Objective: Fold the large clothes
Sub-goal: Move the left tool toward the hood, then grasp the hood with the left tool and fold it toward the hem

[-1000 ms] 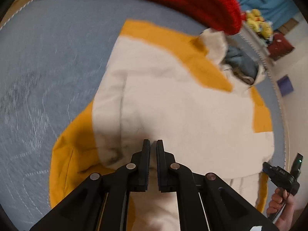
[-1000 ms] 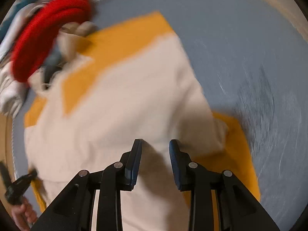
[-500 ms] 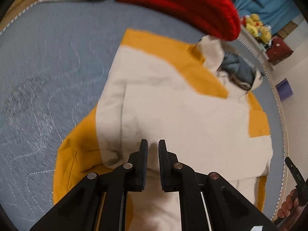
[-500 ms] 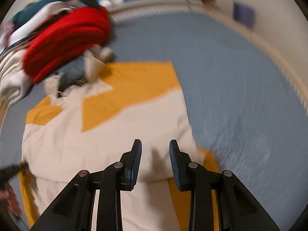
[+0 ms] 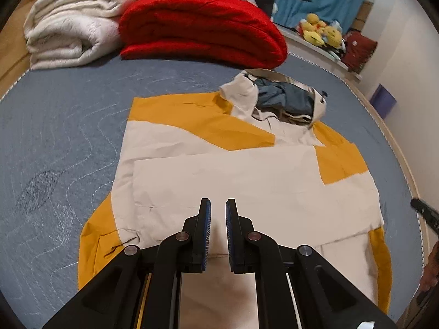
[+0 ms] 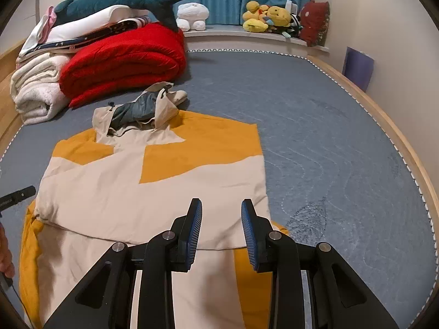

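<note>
A cream and mustard-yellow hooded jacket [image 5: 247,175] lies flat on the blue bed cover, sleeves folded in, its hood [image 5: 285,101] with grey-blue lining at the far end. It also shows in the right wrist view [image 6: 153,192]. My left gripper [image 5: 218,205] hovers over the jacket's near part, fingers slightly apart and holding nothing. My right gripper [image 6: 221,205] is open and empty above the jacket's near right part. The other gripper's tip shows at the right edge of the left wrist view [image 5: 425,213] and at the left edge of the right wrist view [image 6: 16,196].
A rolled red blanket [image 6: 123,60] and a white blanket [image 6: 35,90] lie beyond the hood, with folded bedding and a plush shark [image 6: 131,0] stacked on top. Plush toys [image 6: 263,16] sit on the window ledge. The wooden bed frame [image 6: 389,126] curves along the right.
Both grippers have lifted and tilted up from the jacket, so the far bedding and window came into view. The left jaws parted slightly. The jacket stays folded flat.
</note>
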`<state>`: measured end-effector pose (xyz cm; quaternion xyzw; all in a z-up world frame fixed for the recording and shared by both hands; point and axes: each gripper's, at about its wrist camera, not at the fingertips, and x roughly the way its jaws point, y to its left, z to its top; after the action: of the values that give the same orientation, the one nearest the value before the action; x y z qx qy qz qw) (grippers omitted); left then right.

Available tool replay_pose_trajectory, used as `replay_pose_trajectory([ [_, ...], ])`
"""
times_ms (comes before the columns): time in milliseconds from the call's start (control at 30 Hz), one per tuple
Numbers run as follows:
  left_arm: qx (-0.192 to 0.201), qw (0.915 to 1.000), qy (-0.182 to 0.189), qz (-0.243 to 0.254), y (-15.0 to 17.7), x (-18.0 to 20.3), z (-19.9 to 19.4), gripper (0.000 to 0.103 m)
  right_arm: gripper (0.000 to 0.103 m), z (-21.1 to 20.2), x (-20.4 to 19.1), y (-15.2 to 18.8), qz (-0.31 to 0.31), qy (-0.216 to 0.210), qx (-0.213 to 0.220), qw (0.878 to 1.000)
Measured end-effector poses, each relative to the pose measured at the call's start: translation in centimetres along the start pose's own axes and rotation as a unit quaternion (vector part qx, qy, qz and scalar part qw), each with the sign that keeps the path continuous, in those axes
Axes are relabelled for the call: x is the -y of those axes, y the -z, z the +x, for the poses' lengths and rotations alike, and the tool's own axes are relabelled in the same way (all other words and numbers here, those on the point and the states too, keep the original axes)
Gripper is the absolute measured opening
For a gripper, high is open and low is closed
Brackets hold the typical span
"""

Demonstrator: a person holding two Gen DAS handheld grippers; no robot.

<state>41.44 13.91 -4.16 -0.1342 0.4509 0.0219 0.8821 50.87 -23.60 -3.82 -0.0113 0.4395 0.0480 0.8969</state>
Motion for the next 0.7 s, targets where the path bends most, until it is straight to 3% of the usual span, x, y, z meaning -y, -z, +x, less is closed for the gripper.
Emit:
replay_pose_trajectory([
  [200,0.007,0.9995,0.01,0.029,-2.4,1.8,-0.2,0.01,0.03,-0.6,0.7,-0.9,-0.006,-0.007,-0.001,1.0],
  [233,0.0,0.9995,0.01,0.029,-3.6,2.1,0.3,0.01,0.028,-0.4,0.7,-1.1,-0.011,-0.015,-0.004,1.0],
  [300,-0.005,0.9992,0.016,0.035,-6.2,2.7,1.4,0.01,0.014,0.0,0.8,-1.3,-0.017,-0.021,-0.013,1.0],
  [400,-0.005,0.999,0.007,0.044,-11.0,3.3,3.6,0.01,0.014,0.3,1.0,-1.2,-0.02,-0.013,-0.023,0.999],
  [533,-0.034,0.9991,0.019,0.014,-18.6,3.8,9.0,0.01,0.014,0.8,1.6,-1.2,-0.022,-0.008,-0.033,0.999],
  [700,-0.089,0.9959,0.015,0.008,-24.3,5.6,16.5,0.01,0.015,2.0,2.8,-1.4,0.001,-0.012,-0.052,0.999],
])
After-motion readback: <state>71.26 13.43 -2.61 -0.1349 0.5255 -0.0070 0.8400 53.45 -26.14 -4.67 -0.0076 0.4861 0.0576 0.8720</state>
